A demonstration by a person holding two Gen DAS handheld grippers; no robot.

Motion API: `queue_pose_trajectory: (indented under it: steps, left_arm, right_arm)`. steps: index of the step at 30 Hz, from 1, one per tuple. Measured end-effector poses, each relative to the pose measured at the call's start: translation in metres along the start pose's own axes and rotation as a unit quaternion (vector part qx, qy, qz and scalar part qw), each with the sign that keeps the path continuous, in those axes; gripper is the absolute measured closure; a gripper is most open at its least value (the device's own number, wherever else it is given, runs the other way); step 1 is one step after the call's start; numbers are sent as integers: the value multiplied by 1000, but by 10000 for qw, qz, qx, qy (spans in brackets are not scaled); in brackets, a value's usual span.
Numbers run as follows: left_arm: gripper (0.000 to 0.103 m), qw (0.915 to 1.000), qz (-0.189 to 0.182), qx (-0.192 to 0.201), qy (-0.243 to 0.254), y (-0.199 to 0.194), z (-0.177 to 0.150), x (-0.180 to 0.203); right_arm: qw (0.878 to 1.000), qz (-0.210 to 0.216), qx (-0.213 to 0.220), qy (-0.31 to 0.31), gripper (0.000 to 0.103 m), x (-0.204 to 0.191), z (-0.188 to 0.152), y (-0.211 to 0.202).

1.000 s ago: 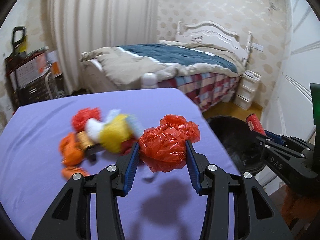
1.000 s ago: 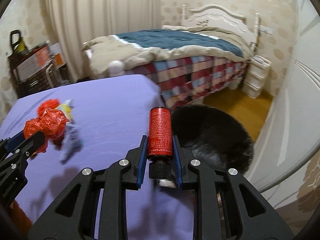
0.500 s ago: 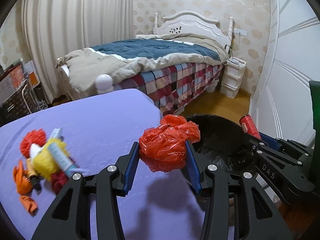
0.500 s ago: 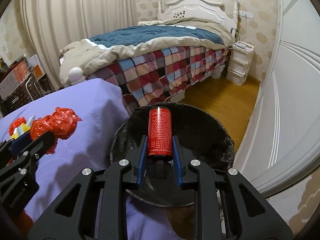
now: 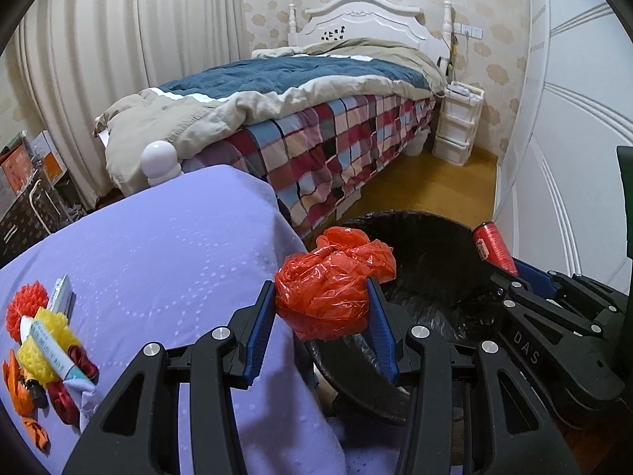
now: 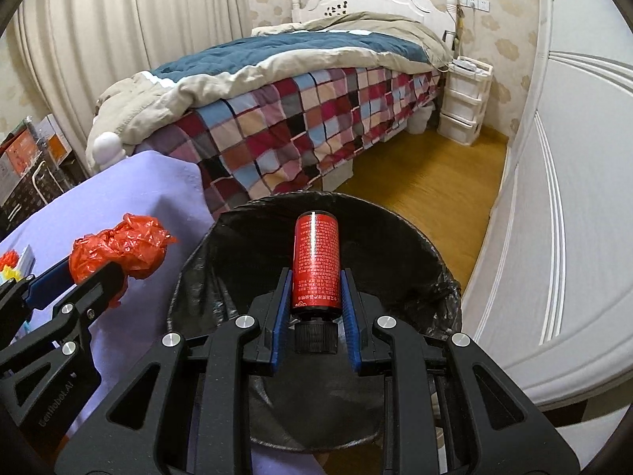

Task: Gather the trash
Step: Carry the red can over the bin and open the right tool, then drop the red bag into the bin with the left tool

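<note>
Here the right gripper (image 6: pixel 315 297) clamps a red bottle (image 6: pixel 315 262) between its blue pads (image 6: pixel 279 324), the black cap nearest the camera and the base pointing forward. The bottle hangs directly above the open mouth of the black-lined trash bin (image 6: pixel 443 261), whose rim spreads out on both sides of the jaws and ahead of them.

The left gripper (image 5: pixel 321 322) is closed on a crumpled red plastic bag (image 5: pixel 330 283), which bulges up and forward past the blue pads (image 5: pixel 259 332). Below the jaws lies the edge of the purple tablecloth (image 5: pixel 166 245); the bin (image 5: pixel 427 237) sits just ahead and to the right of them, so the bag hovers about over the table's edge, beside the bin's near rim. The right gripper (image 5: pixel 510 273) and its bottle (image 5: pixel 492 245) show further right, over the bin.

Well to the left of the left jaws, a cluster of leftover trash (image 5: pixel 43 340) rests on the cloth: yellow and red scrubby balls, a white tube, orange scraps. Beyond everything stands a bed (image 6: pixel 316 91) with a checked cover.
</note>
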State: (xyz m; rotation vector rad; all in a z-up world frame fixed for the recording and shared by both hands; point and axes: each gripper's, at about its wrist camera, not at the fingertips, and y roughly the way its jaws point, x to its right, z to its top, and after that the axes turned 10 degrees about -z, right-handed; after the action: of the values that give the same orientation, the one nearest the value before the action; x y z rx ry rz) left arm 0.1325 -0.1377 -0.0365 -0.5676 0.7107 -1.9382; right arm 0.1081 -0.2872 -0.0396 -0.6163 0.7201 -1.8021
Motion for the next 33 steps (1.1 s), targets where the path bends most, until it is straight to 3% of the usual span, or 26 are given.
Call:
queue_pose_trajectory:
  steps: [6,8,10,14,16,24,33]
  left_arm:
    - [52,10000,25,-41,-4,5,3,2]
    - [42,10000,48,-30,-22,5,3,2]
    - [38,10000,59,9,-46,3,3,1]
    - [31,9999,77,62,-54,-2,3,0]
    - [30,9999,95,71,-78,-6,2,-2]
    - [29,9991,353,58,-235,-38,-15,-25]
    - [29,9933,914,67,-699,-89,-51,-78]
  right_arm:
    - [9999,-44,-85,94,79,8,0,11]
    - [9999,-64,-78,117,77,9,1,11]
    - [9999,-85,-76,130,68,9,1,12]
    - [9998,-153,-14,147,64,9,0,5]
    - [9997,-164,15,160,58,9,-1,0]
    - [9999,-7,81,131,49,-7,-9,-27]
    - [9985,518,119,-153,46,-58,-32,-67]
